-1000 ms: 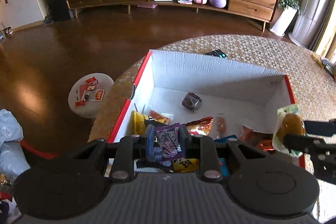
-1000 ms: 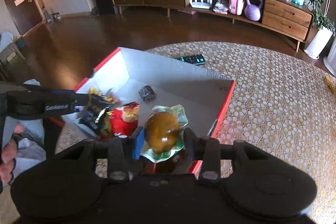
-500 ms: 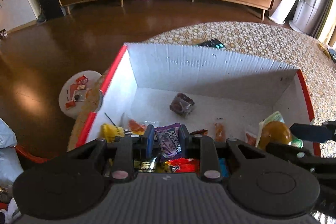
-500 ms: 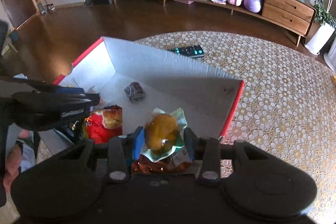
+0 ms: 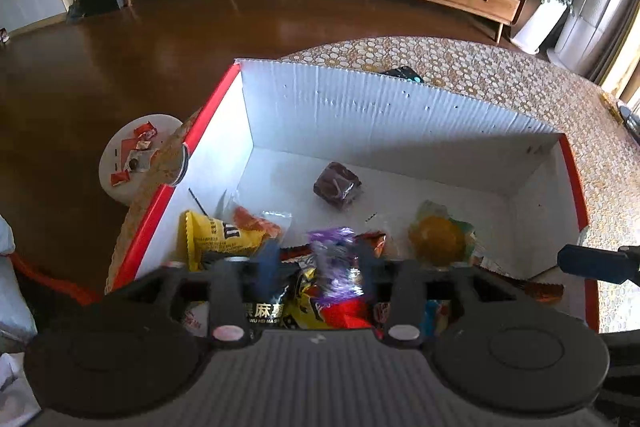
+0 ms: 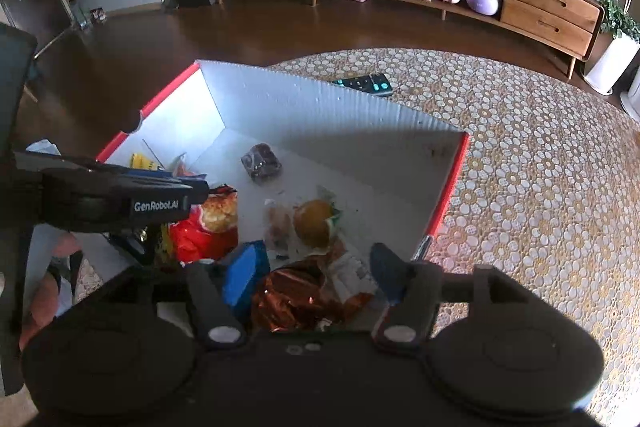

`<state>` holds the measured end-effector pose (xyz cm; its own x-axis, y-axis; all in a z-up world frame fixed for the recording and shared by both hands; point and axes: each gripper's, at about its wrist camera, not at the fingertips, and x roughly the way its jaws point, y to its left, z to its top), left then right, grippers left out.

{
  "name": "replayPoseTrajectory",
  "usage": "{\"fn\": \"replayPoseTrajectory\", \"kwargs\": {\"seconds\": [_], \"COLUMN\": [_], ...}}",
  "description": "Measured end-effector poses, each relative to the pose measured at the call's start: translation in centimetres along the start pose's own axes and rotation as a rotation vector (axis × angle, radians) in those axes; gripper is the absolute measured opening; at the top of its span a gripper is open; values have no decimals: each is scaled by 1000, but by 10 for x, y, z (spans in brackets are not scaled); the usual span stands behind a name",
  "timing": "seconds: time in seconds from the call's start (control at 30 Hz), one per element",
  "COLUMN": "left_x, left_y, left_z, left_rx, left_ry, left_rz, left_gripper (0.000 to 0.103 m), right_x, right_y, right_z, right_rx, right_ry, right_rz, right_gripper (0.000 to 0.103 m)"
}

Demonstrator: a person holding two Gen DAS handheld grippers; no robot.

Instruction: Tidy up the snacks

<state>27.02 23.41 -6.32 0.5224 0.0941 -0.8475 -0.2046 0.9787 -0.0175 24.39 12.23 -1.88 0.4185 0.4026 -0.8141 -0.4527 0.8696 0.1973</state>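
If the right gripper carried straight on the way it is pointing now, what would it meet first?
Most likely the copper foil packet lying directly between and ahead of the open right gripper, inside the red box. The wrapped orange snack lies just beyond it, though depth is hard to judge.

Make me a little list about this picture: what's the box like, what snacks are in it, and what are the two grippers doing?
box: white inside, red rim, open top, standing on a patterned tablecloth
snacks inside: yellow packet, dark brown wrapped cake, orange bun in a clear wrapper, red packet, and more
left gripper: open, with a blurred purple packet between its fingers
right gripper: open, holding nothing, over the box's near end
behind the box: a remote control
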Motion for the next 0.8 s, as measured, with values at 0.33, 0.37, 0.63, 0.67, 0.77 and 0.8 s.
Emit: {"fn": "replayPoseTrajectory", "kwargs": {"seconds": [0.33, 0.37, 0.63, 0.67, 0.77, 0.8], "left_x": [-31, -34, -66, -71, -85, -90], "left_y": [-2, -3, -8, -7, -9, -10], "left_z": [-16, -18, -35, -38, -45, -48], "left_rx": [0, 2, 19, 22, 30, 35], "left_ry": [-40, -44, -104, -118, -153, -163], "left_rz": [-29, -33, -65, -71, -73, -76], "left_gripper": [73, 75, 78, 79, 85, 86], "right_x": [-32, -36, -62, -66, -79, -83], "right_y": [6, 7, 5, 5, 3, 3], "right_z": [-17, -19, -31, -32, -40, -42], "right_rx": [4, 3, 14, 15, 8, 9], "right_ry": [-52, -61, -104, -110, -138, -145], "right_rz": [52, 57, 70, 72, 76, 80], "right_gripper": [90, 91, 100, 101, 102, 102]}}
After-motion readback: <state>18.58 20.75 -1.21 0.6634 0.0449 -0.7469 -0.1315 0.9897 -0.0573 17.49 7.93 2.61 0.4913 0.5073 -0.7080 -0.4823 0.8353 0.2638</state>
